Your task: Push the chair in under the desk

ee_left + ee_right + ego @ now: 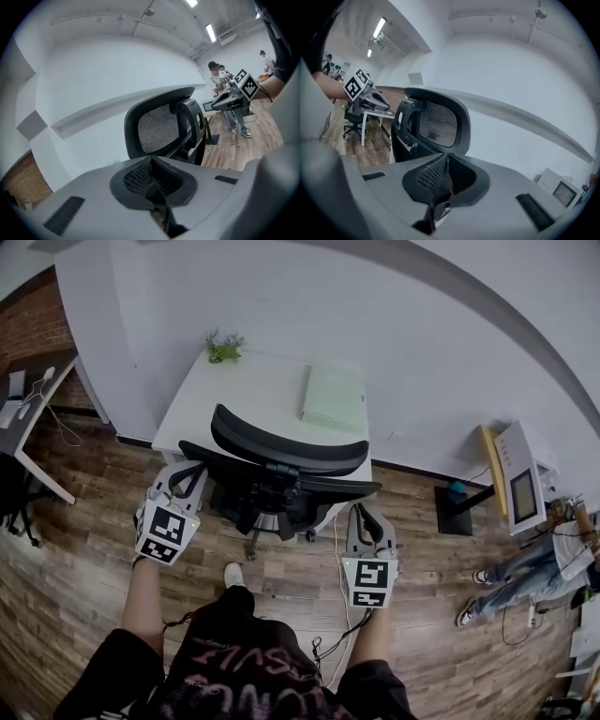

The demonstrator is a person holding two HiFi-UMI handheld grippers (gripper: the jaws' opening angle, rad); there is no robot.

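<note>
A black mesh office chair [281,479] stands at the near edge of the white desk [253,395], its back toward me and its curved headrest [286,448] over the desk's edge. My left gripper [187,470] is at the left end of the chair's back. My right gripper [364,517] is at the right end. In the left gripper view the jaws [152,180] are shut, pads together with nothing between them, and the headrest [157,126] rises just beyond. The right gripper [443,176] is likewise shut and empty, beside the headrest [438,123].
On the desk lie a pale green folder [333,397] and a small plant [223,348]. The wall runs right behind the desk. Another desk [28,418] stands at the left. A black stand [457,507], a white device [520,479] and a person [534,568] are at the right.
</note>
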